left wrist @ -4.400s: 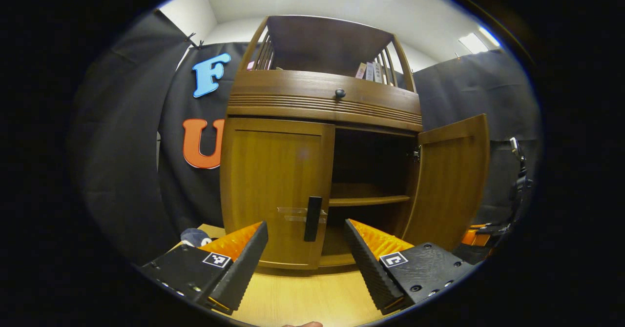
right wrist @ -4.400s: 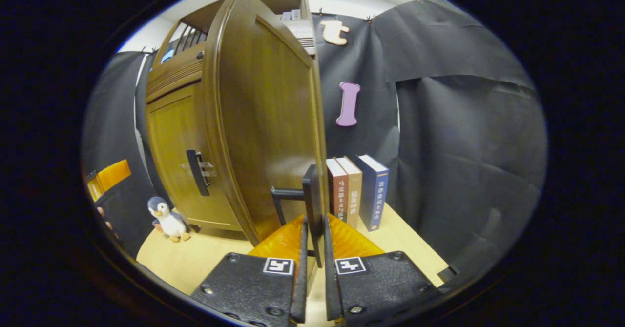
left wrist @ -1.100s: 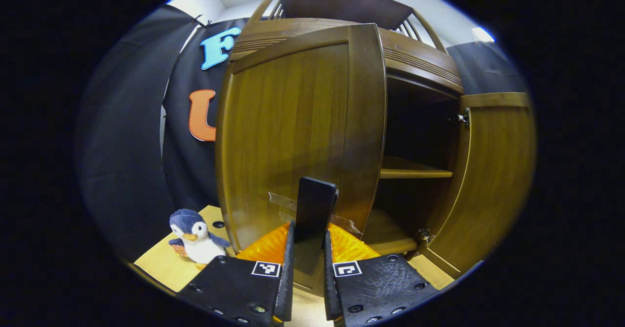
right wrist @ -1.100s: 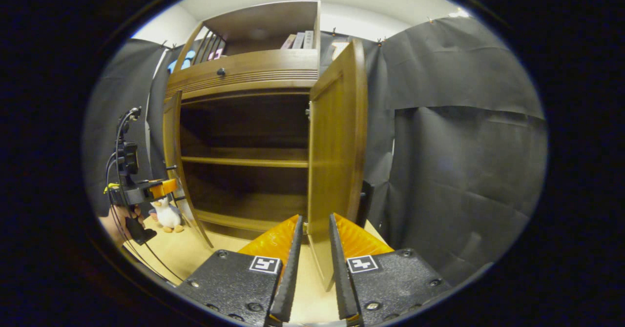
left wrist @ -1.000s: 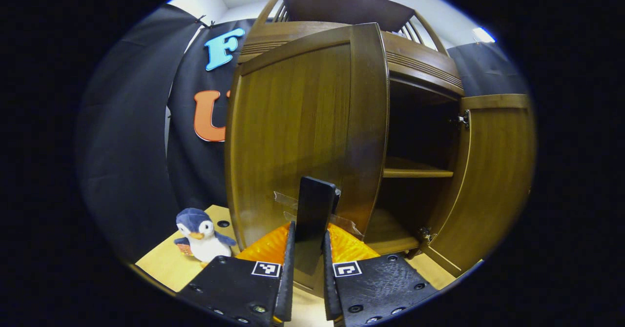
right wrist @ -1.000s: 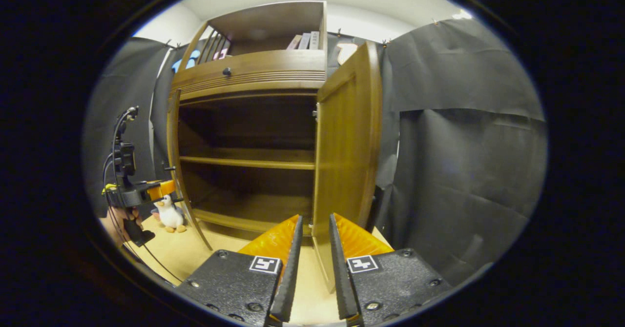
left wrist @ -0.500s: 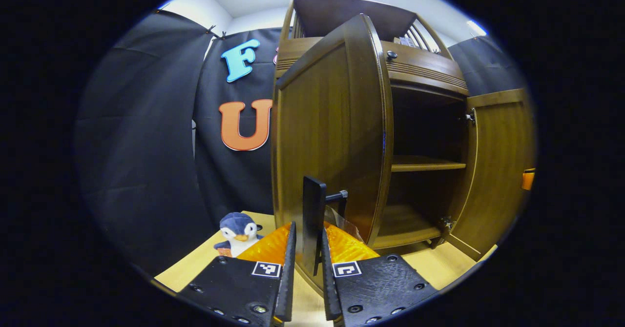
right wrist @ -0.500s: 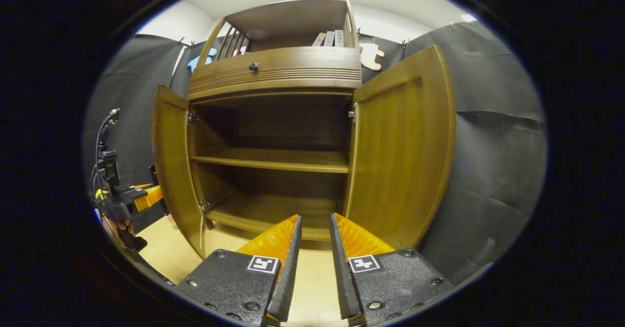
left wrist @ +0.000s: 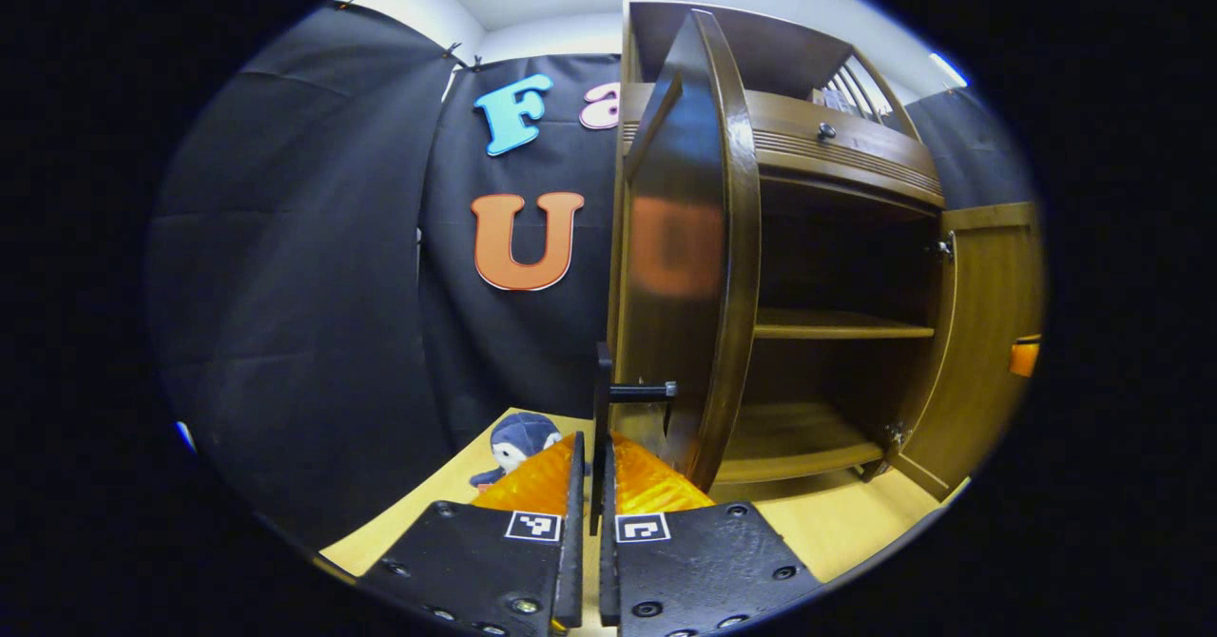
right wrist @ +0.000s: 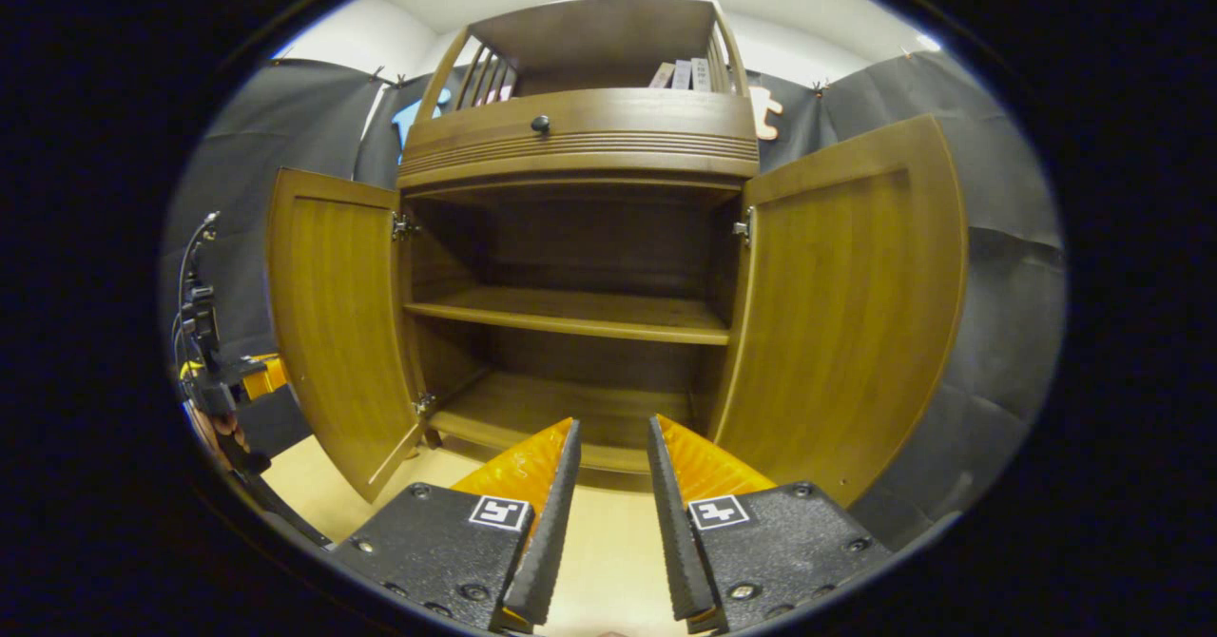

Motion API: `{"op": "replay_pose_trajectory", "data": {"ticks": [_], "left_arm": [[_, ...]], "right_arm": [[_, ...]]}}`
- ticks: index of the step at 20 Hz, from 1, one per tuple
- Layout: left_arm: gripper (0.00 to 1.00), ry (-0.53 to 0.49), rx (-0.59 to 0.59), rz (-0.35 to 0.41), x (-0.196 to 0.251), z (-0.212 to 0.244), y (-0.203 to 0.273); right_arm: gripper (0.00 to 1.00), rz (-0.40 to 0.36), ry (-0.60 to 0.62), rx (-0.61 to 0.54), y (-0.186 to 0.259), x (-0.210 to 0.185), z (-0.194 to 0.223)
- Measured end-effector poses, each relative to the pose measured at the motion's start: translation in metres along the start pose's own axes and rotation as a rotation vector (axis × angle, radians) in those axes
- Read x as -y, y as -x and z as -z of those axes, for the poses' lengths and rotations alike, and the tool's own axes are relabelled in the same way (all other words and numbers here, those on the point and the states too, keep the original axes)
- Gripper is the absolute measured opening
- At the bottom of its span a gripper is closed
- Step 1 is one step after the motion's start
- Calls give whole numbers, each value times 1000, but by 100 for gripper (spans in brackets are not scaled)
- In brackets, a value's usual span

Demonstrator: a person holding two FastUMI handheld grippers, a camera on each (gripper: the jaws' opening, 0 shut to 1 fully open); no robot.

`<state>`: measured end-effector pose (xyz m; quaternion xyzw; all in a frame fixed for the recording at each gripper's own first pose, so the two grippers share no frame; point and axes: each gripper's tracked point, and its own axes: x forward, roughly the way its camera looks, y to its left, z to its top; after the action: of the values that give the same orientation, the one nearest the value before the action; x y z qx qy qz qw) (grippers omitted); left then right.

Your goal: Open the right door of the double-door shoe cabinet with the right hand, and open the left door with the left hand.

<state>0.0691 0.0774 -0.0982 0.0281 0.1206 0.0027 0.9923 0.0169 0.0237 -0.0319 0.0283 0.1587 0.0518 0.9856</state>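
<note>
A staged recording booth. Black cloth (right wrist: 989, 266) walls surround a wooden cabinet (right wrist: 580, 133) on a light tabletop (right wrist: 599, 532).

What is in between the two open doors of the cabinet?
In the right gripper view, between the left door and right door lies the open cabinet inside: a bare wooden shelf and the bottom board.

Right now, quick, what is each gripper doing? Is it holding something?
Left gripper: closed on the left door's black handle.
Right gripper: open a little, holding nothing, in front of the open cabinet.
</note>
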Motion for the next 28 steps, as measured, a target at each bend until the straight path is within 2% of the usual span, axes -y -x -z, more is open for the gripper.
{"op": "replay_pose_trajectory", "data": {"ticks": [3,4,5,7,9,10,11,12,13,15,18,19,20,21,22,24,26,27,28], "left_arm": [[8,15,-6,9,-2,0,1],[22,20,-5,10,-4,0,2],[7,26,-2,10,-5,0,2],[8,35,3,2,-12,0,5],[12,35,5,-18,-25,-2,13],[24,37,11,-39,-33,-4,17],[27,36,15,-66,-41,-6,20],[6,37,24,-96,-51,-9,26],[23,47,31,-124,-59,-12,33],[32,76,54,-160,-69,-18,47],[48,107,77,-161,-67,-26,59],[51,107,81,-156,-62,-31,63],[74,109,92,-149,-56,-39,69],[64,110,103,-131,-47,-48,73],[54,105,115,-114,-37,-56,78],[77,81,132,-71,-16,-70,89],[100,55,138,-31,6,-80,97],[100,42,138,-8,20,-83,97],[100,27,142,15,32,-87,97]], "right_arm": [[48,-16,-3,-4,-3,-11,-1],[48,-21,0,-4,-4,-14,-2],[48,-23,4,-6,-4,-17,-2],[48,-24,15,-4,-4,-20,-3],[48,-25,28,-5,-3,-22,-3],[48,-26,32,-4,-4,-23,-3],[48,-29,34,-4,-4,-26,-4],[48,-32,36,-3,-5,-28,-4],[48,-38,35,-1,-7,-31,-6],[49,-48,32,6,-10,-35,-10],[48,-63,33,21,-12,-42,-18],[48,-80,35,19,-12,-47,-20],[49,-92,37,22,-11,-52,-22],[53,-94,38,31,-11,-53,-27],[61,-101,36,44,-10,-54,-32],[73,-98,37,64,-11,-55,-39],[78,-91,32,82,-8,-52,-47],[80,-88,27,88,-6,-49,-50],[77,-84,19,94,-4,-46,-53]]}}
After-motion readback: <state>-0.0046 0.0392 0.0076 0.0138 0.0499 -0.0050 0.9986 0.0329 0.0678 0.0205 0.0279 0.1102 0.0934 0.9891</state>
